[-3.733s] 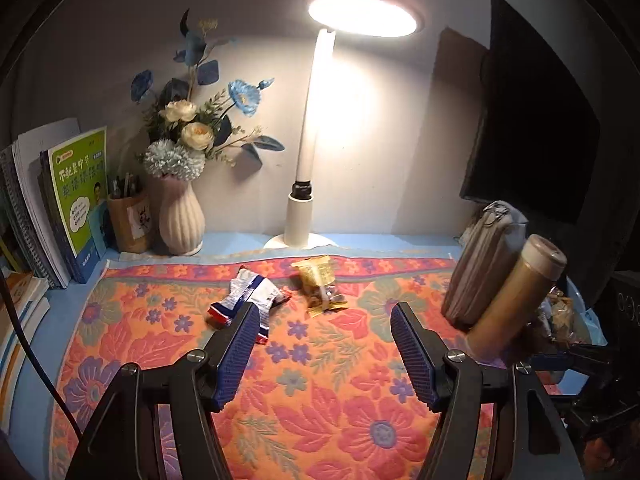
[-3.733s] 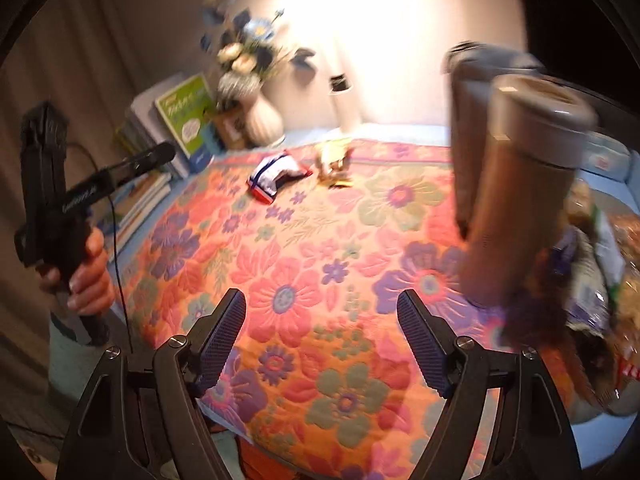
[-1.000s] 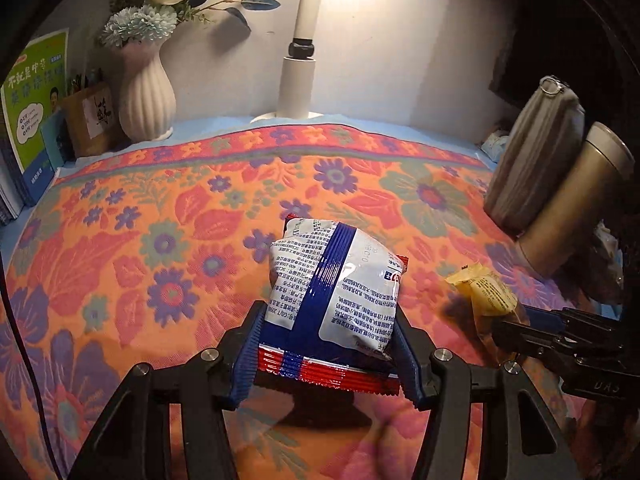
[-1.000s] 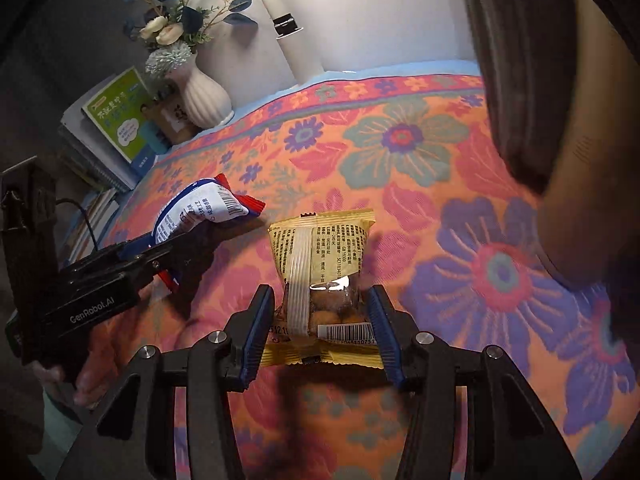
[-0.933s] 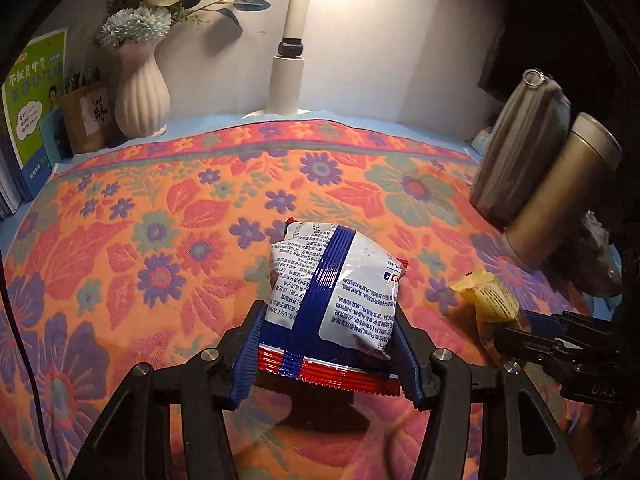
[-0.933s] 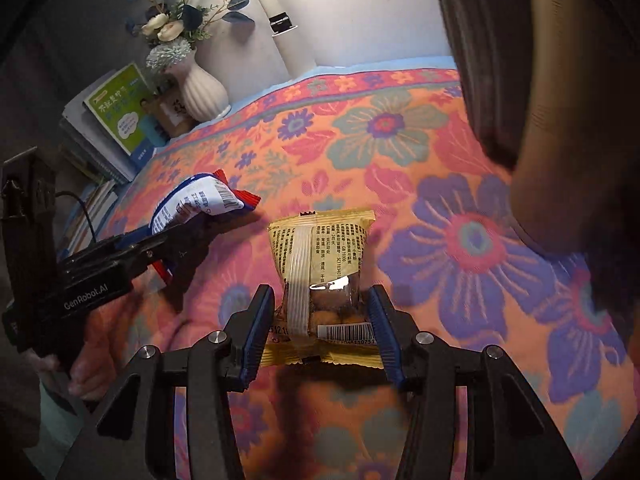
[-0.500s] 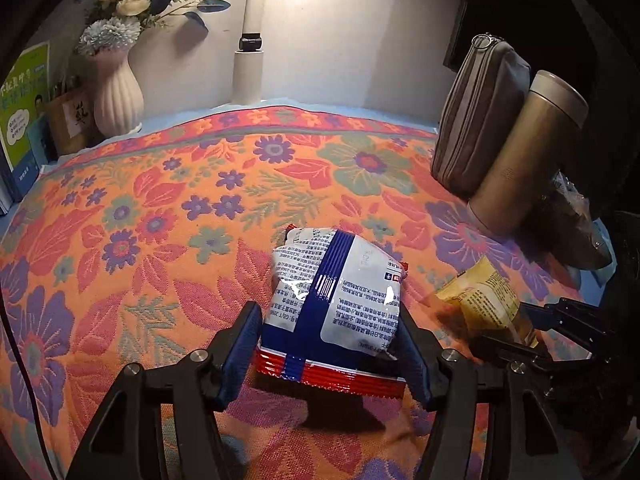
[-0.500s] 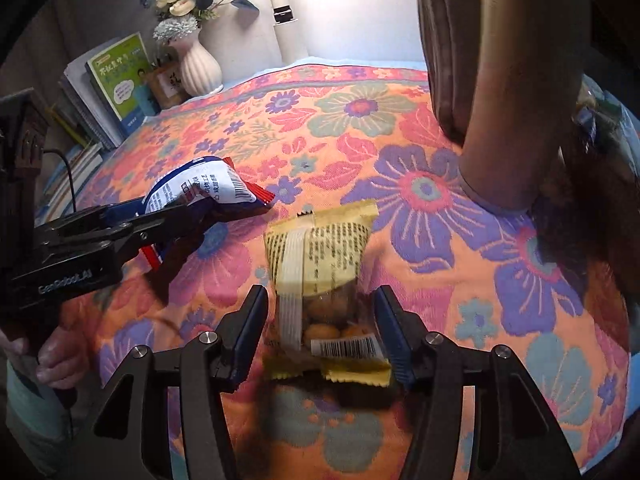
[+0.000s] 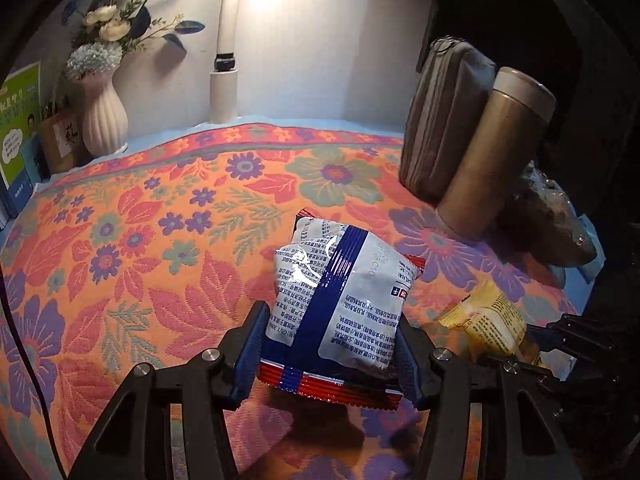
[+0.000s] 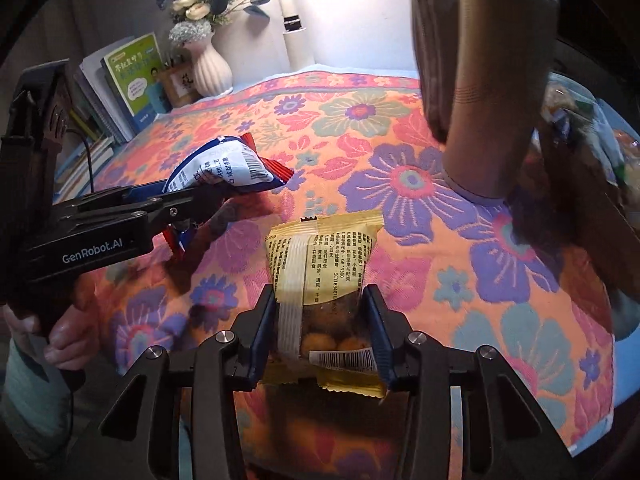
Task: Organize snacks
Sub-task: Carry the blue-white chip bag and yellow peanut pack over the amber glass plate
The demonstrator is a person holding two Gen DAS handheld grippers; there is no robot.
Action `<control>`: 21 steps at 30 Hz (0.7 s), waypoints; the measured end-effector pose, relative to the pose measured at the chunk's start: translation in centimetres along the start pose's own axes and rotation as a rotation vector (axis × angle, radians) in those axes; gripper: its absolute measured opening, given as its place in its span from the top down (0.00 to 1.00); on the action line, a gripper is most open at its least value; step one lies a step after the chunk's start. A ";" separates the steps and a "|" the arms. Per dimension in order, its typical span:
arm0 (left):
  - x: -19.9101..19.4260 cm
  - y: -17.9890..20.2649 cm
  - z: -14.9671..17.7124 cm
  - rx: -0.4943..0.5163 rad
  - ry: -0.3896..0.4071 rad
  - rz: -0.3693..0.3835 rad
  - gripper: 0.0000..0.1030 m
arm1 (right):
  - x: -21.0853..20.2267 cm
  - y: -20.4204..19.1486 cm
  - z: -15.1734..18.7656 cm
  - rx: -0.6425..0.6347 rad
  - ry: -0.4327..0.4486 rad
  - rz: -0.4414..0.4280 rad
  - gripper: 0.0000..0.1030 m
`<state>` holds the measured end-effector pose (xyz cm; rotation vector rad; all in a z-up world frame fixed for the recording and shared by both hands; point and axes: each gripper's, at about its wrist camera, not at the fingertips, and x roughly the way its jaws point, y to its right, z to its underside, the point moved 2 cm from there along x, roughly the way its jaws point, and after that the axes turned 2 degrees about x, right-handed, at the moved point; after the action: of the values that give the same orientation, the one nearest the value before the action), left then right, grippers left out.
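Observation:
A blue-and-white snack packet (image 9: 340, 292) with red ends is held above the flowered cloth (image 9: 160, 240), and my left gripper (image 9: 330, 344) is closing on it with both pads against its sides. A yellow packet of nuts (image 10: 324, 248) sits between the pads of my right gripper (image 10: 320, 308), whose jaws are closing on it too. The right wrist view shows the left gripper (image 10: 192, 200) to the left, holding the blue-and-white packet (image 10: 224, 168), with a person's hand (image 10: 60, 336) on its handle. The yellow packet (image 9: 488, 324) shows at the lower right of the left wrist view.
A bronze flask (image 9: 496, 160) and a grey pouch (image 9: 440, 120) stand at the right, with a pile of snack bags (image 9: 552, 220) behind them. A vase of flowers (image 9: 102, 116), a lamp base (image 9: 224, 92) and books (image 9: 16, 128) line the back and left.
Both grippers have carried their packets toward the right side, so the flask and pouch look nearer. Each pair of jaws spread slightly half a second ago and has tightened again.

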<state>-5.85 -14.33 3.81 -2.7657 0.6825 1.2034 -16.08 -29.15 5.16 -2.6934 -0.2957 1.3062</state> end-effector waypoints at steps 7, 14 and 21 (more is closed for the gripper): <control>-3.3 6.1 -1.6 0.100 0.072 0.096 0.46 | -6.0 3.1 0.8 0.082 0.081 -0.012 0.60; -5.9 13.6 -3.9 0.197 0.140 0.203 0.46 | -12.7 8.9 0.7 0.203 0.210 0.031 0.60; -6.3 21.5 -7.1 0.260 0.169 0.303 0.46 | -16.7 16.3 -0.4 0.319 0.337 0.137 0.60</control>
<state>-13.61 -32.85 15.97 -2.6280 1.2155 0.8465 -23.97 -48.91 14.78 -2.6256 0.1265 0.8182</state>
